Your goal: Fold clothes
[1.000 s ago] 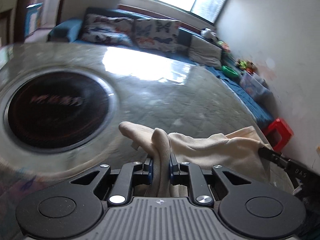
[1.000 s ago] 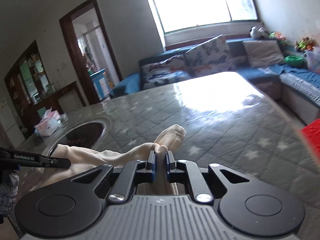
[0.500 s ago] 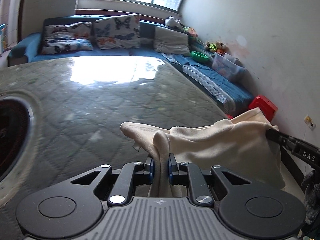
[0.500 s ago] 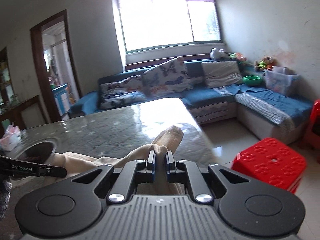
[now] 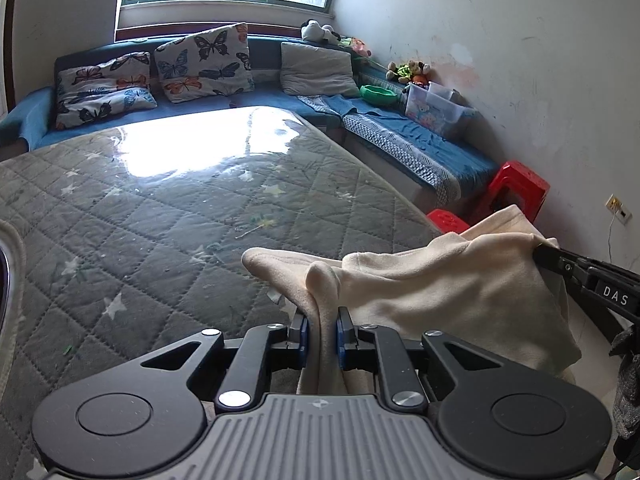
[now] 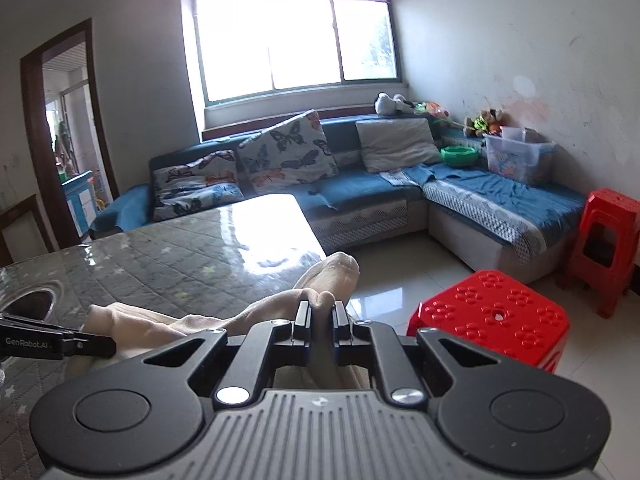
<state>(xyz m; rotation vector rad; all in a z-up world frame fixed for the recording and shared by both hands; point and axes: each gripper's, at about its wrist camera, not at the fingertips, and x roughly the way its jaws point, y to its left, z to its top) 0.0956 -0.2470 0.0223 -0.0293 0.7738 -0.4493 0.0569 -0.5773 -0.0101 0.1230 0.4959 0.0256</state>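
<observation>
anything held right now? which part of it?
Yes. Both grippers are shut on one cream garment: left gripper pinches a bunched fold at one end, right gripper the other end. Which garment part cannot be told.

Home living room, sofa (image 6: 360, 188), cushions (image 5: 204, 62)

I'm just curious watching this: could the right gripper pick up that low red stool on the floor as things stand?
Probably not. The right gripper is shut on the cream garment, so it has no free grip. The red stool sits clear on the floor, but the cloth would have to be released first.
</observation>
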